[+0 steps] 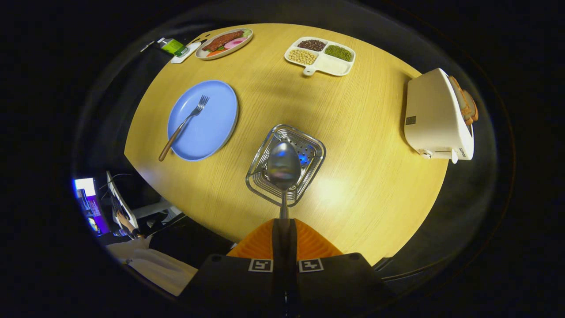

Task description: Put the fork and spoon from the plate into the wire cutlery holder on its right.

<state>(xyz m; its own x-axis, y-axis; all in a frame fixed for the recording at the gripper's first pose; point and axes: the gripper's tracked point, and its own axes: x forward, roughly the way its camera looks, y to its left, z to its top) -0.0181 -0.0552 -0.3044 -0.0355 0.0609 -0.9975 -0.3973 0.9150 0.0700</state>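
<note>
My gripper [283, 225] is shut on the handle of a metal spoon [283, 167]. The spoon's bowl points away from the fingers and hangs over the open top of the wire cutlery holder [309, 170], which I see from above on the wooden table. To the left of the holder lies a blue plate [216, 128]. A fork [184, 126] with a wooden handle rests across that plate, its tines toward the far side and its handle end sticking out over the plate's near left rim.
A white toaster [435, 117] with bread slices stands to the right of the holder. Beyond it sit a divided white tray [324, 64] of beans and an oval dish [224, 43] of food. The round table's near edge [194, 216] runs just left of the fingers.
</note>
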